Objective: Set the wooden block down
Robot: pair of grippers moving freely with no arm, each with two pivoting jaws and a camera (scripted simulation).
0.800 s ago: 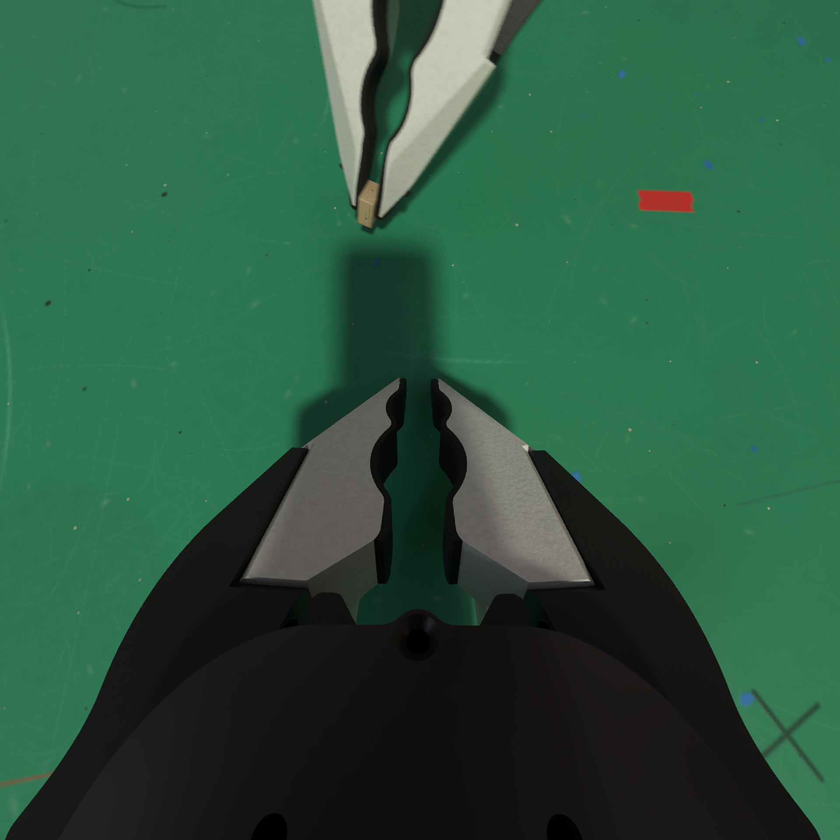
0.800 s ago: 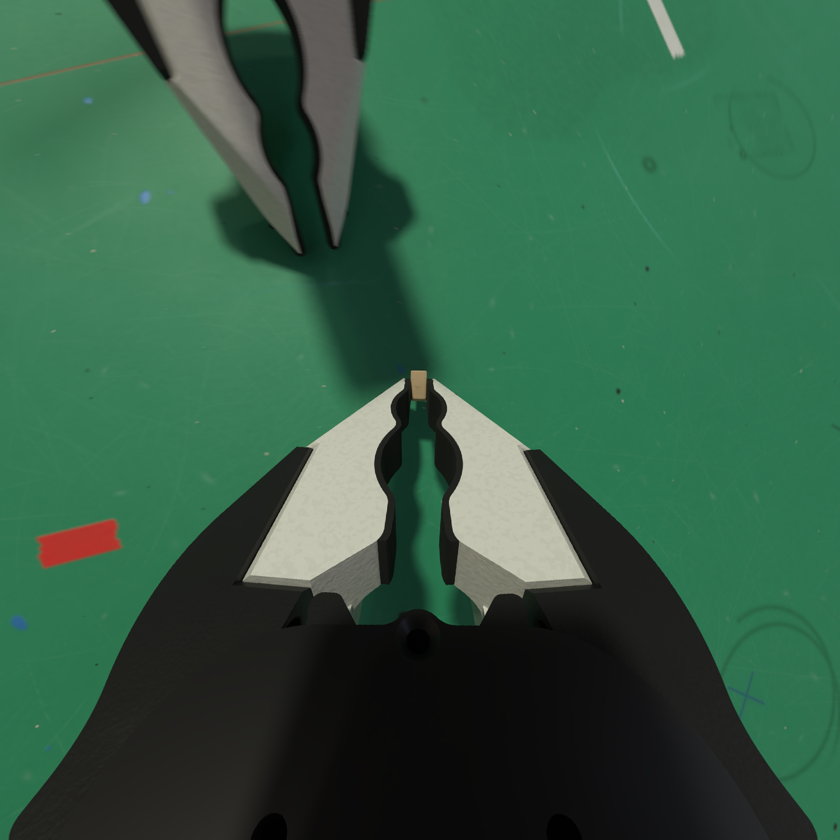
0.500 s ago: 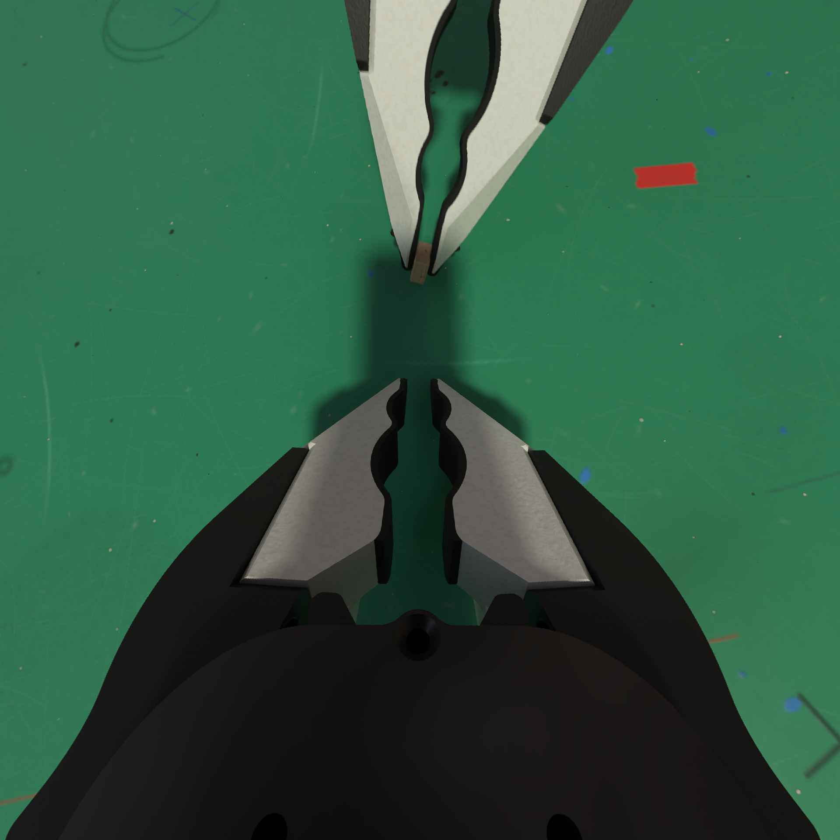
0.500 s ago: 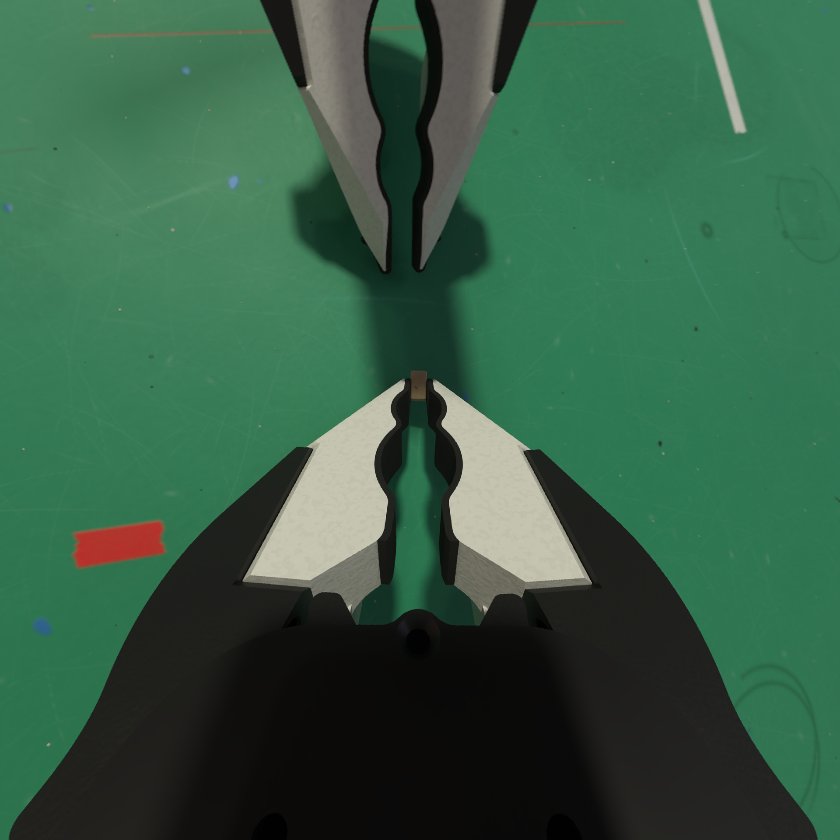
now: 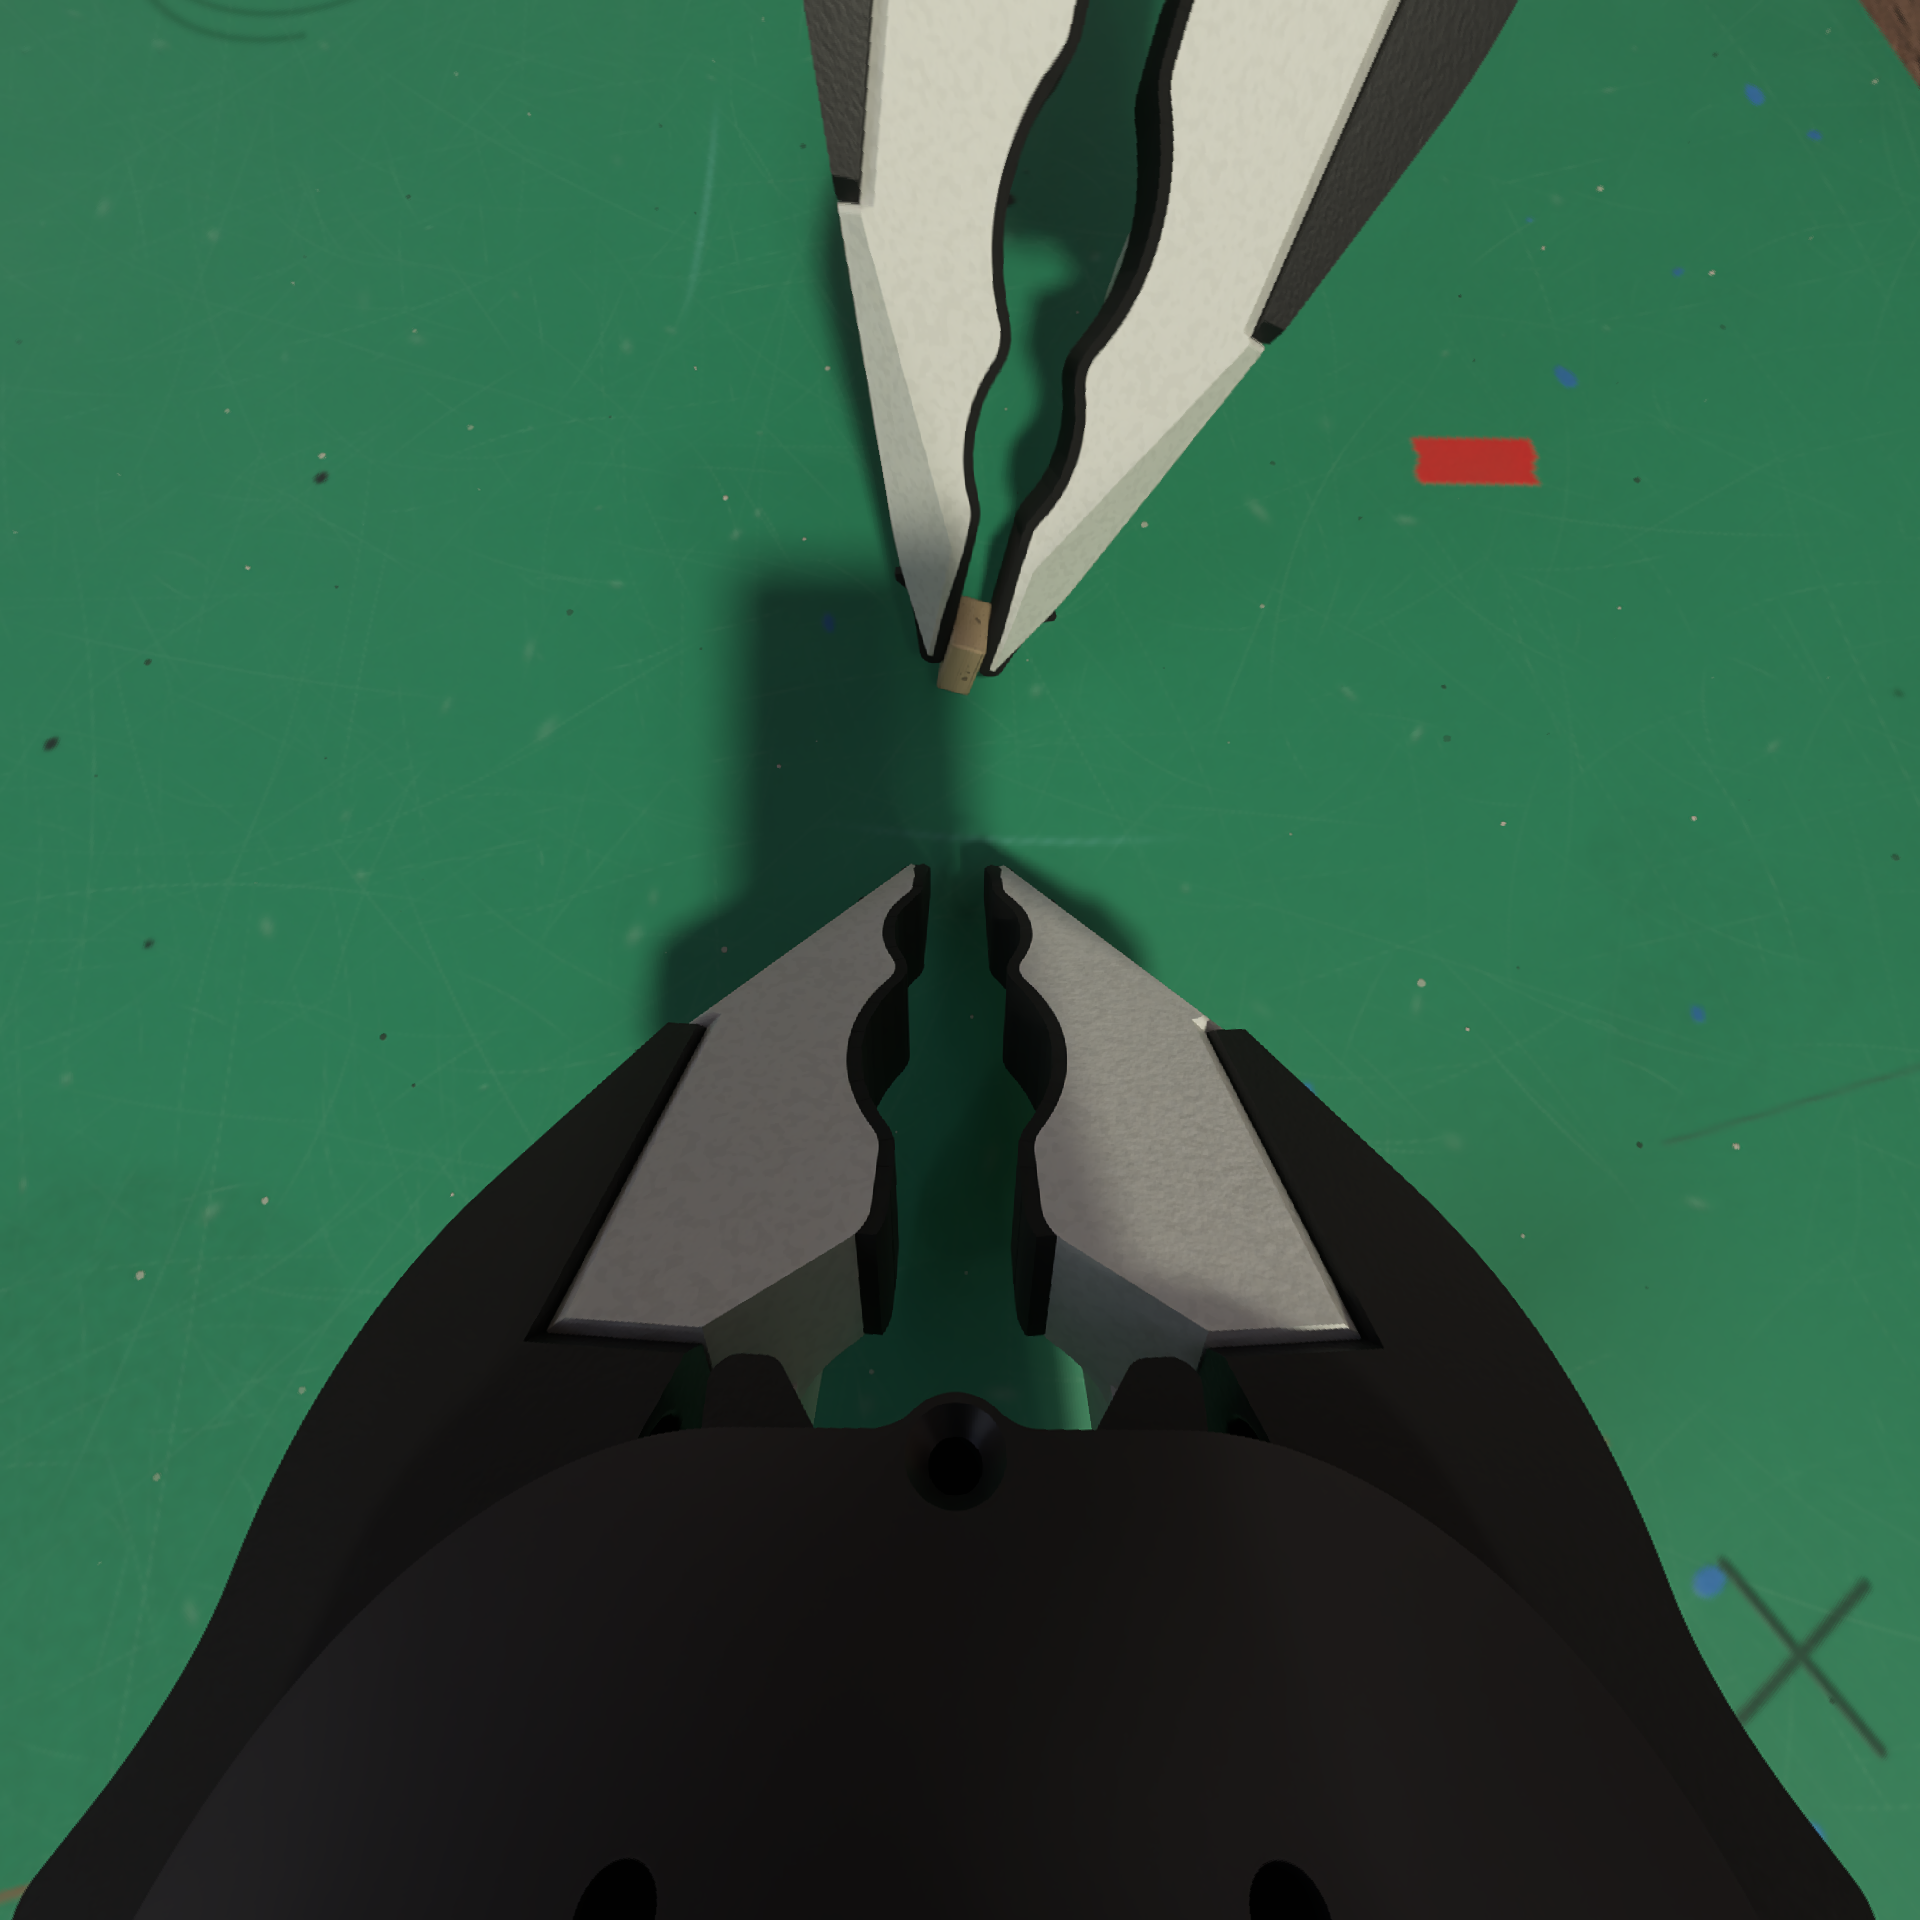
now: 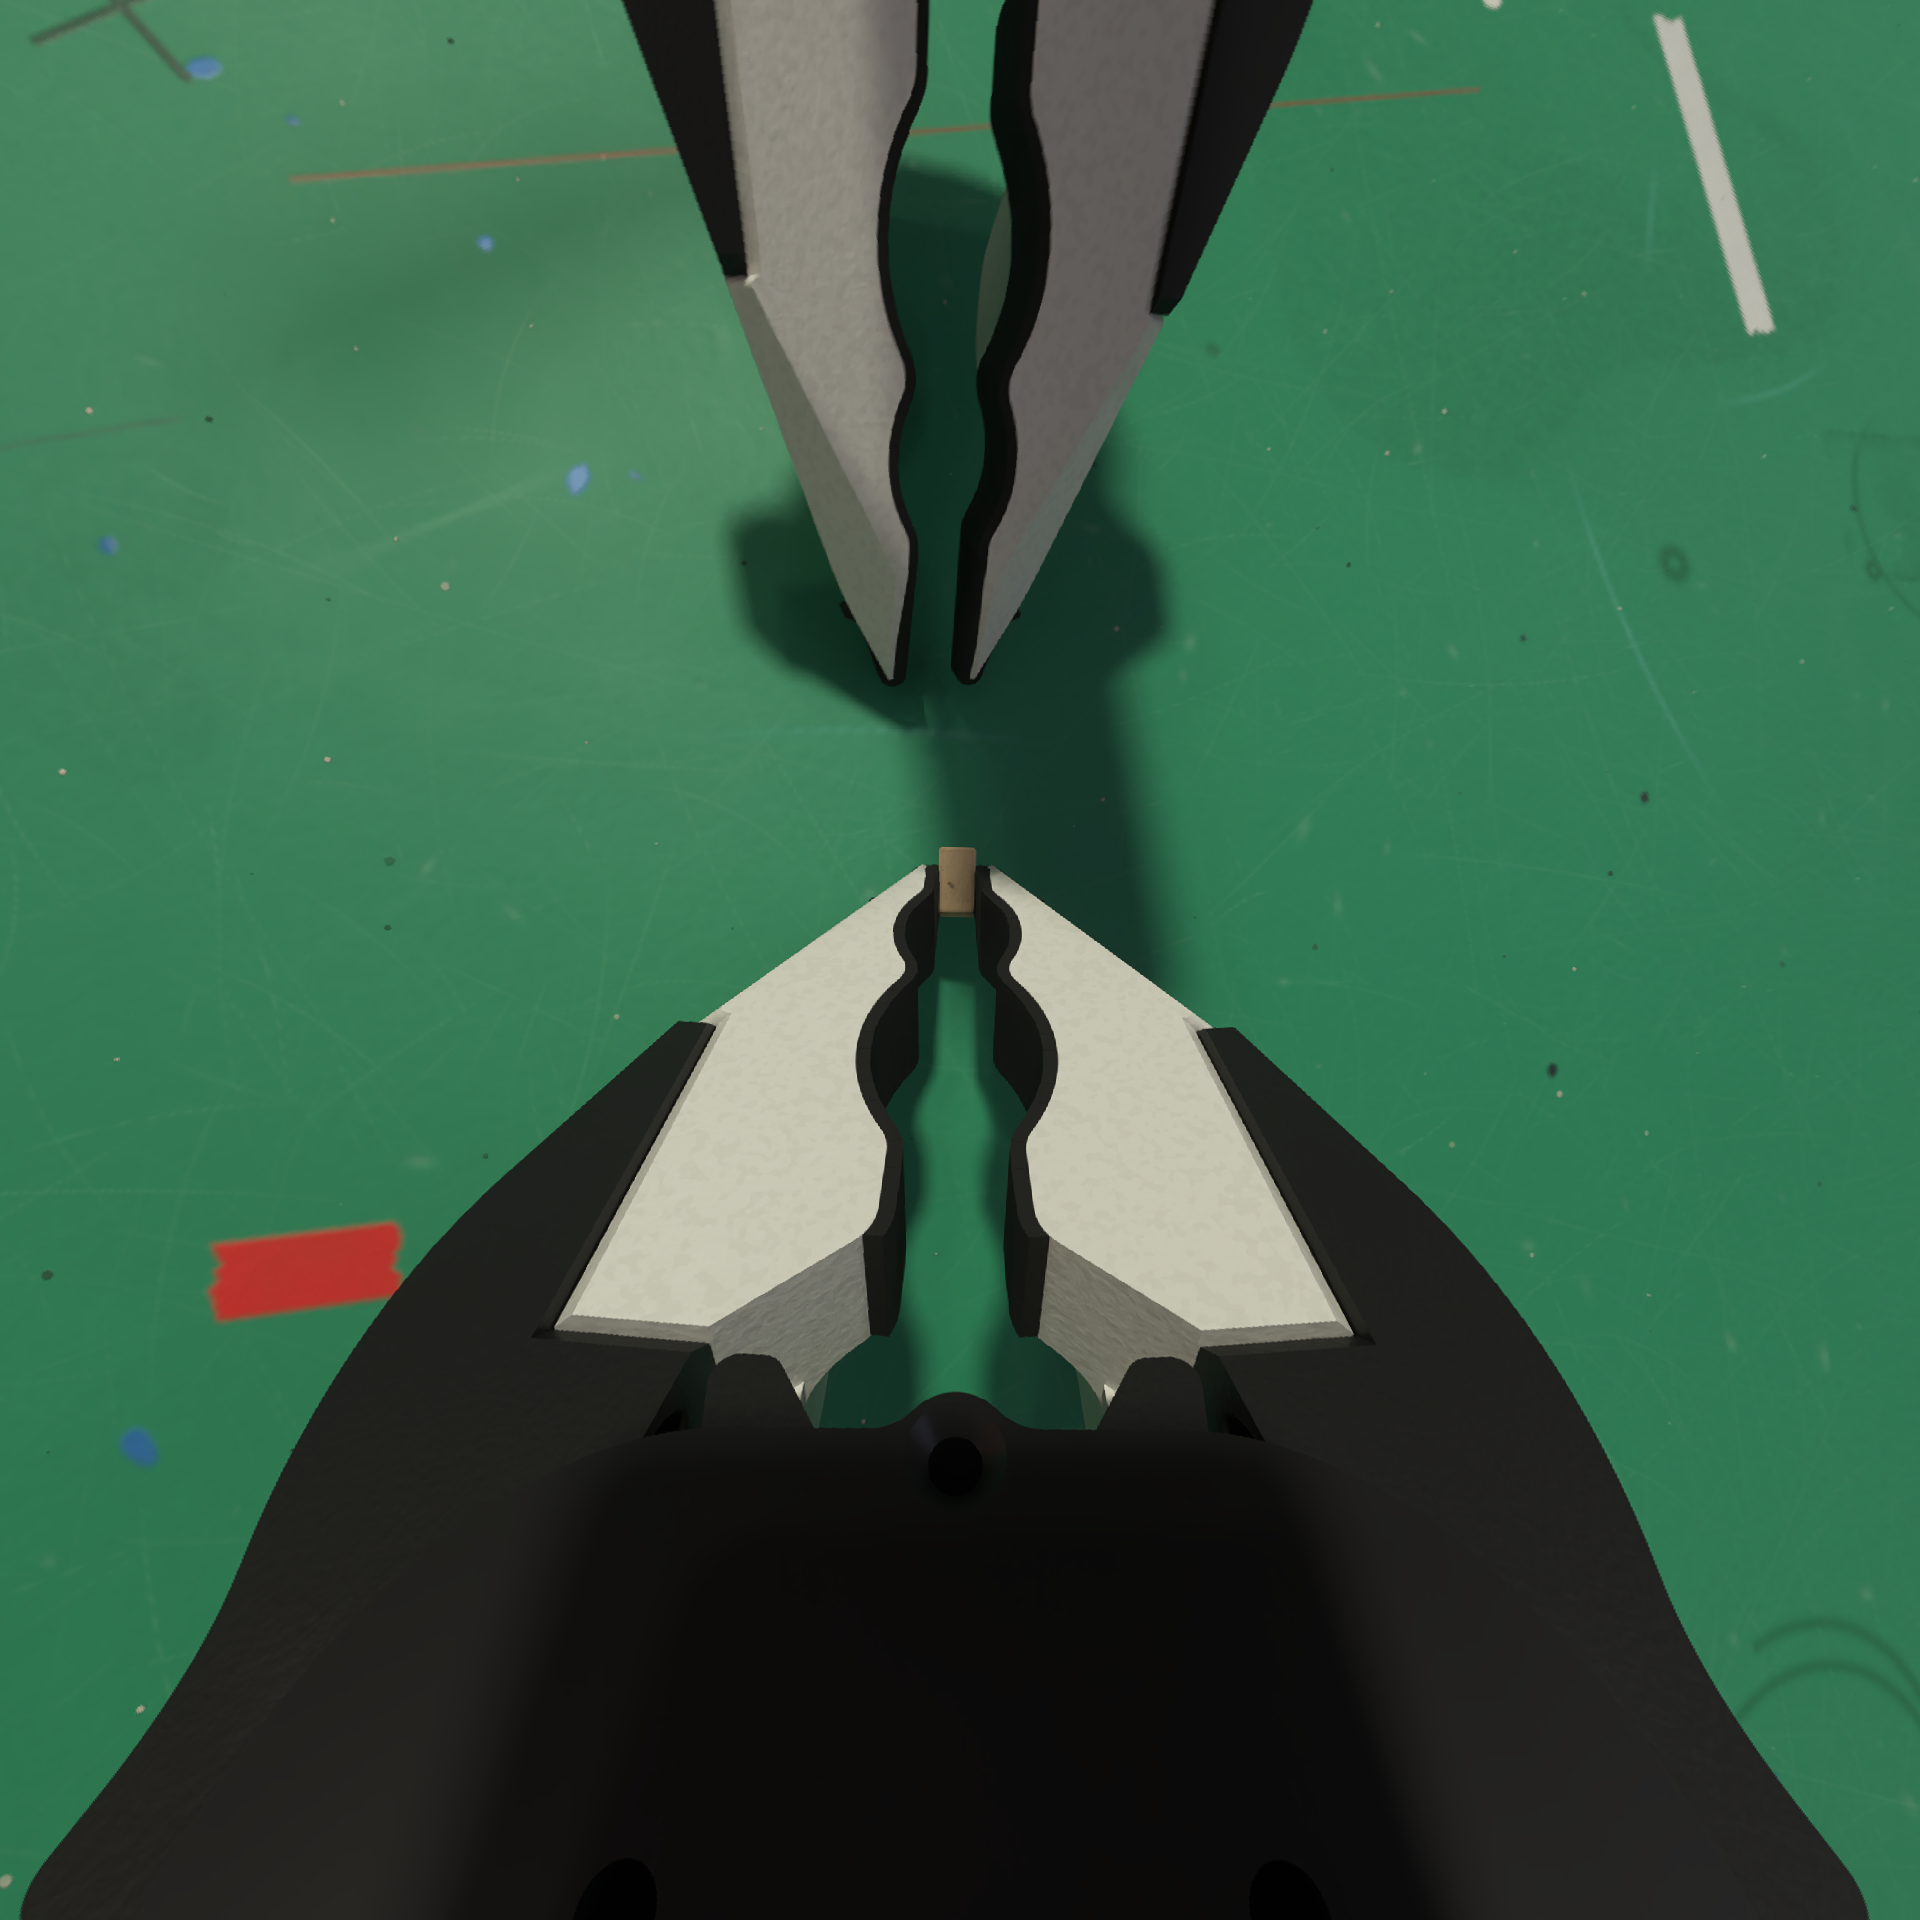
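A small tan wooden block (image 6: 957, 881) is pinched between the fingertips of my right gripper (image 6: 956, 878) and sticks out a little past them, over the green mat (image 6: 1455, 831). In the left wrist view the right gripper (image 5: 966, 649) points toward me with the block (image 5: 958, 673) at its tips, close above the mat. My left gripper (image 5: 954, 873) is empty, its fingers a narrow gap apart. It faces the right gripper tip to tip, a short way apart, and also shows in the right wrist view (image 6: 932, 675).
A red tape patch (image 5: 1475, 460) lies on the mat to one side, also in the right wrist view (image 6: 304, 1270). A white strip (image 6: 1714, 177) lies farther off. A dark X mark (image 5: 1808, 1662) and blue specks dot the mat.
The two grippers have drawn closer and now line up tip to tip. The right gripper still holds the block. The left gripper's finger gap is unchanged.
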